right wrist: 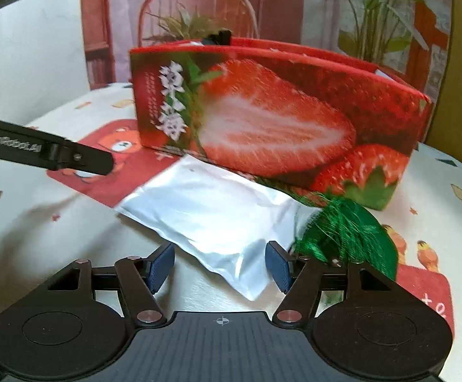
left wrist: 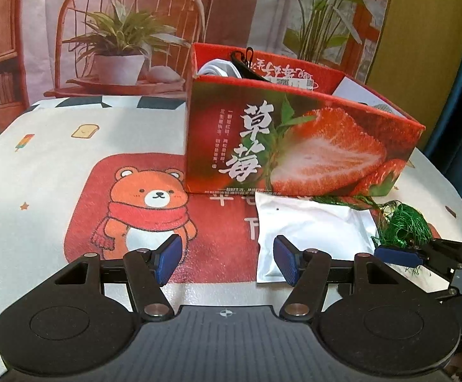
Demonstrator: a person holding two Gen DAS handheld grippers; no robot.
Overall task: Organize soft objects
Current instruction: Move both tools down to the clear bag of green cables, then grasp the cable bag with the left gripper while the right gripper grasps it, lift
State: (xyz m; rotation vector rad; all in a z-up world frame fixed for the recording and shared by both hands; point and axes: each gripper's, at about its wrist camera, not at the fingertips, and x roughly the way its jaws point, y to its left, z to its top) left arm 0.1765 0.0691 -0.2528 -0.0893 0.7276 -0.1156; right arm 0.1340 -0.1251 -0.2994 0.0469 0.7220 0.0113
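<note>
On the desk (left wrist: 39, 146), covered by a cloth printed with one bear in a red scarf (left wrist: 148, 210), the left hand-held gripper (left wrist: 227, 259) hovers with its blue pads apart and nothing between them; its right pad sits over the near left corner of a white pouch (left wrist: 314, 232), though whether it touches cannot be told. In the right wrist view, an arm of that gripper reads "GenRobot.AI". Behind stands one open strawberry box (left wrist: 294, 149), printed with large white characters "草莓" and a cut strawberry; a white item and a black strap show inside it. The single white pouch lies flat just in front of the box. Further right, one bundle of green thread (left wrist: 403, 226) lies touching the pouch's right edge. The right hand-held gripper (right wrist: 220, 269) is spread, its pads either side of the pouch's near corner without pressing it.
</note>
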